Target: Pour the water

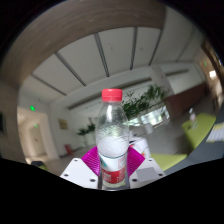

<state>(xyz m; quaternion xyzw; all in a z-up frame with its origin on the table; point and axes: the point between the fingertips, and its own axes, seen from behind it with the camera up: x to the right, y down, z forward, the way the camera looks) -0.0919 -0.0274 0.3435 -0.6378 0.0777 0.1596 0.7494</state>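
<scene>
So the water bottle (112, 140) stood dead centre, long axis running 6 to 12 o'clock, red cap (112, 95) at the 12 end. It sat right between the pink pads (92, 159) of the hand-held gripper (112, 166), which looked clamped on its lower body. Camera tilted up: ceiling panels (110, 50) overhead, a plant (150, 100) off around 2 o'clock. I'd guess tipping it came next.

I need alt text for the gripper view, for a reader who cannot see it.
A clear plastic water bottle with a red cap stands upright between the gripper fingers, which press on its lower part. Behind it are a panelled ceiling and green plants.
</scene>
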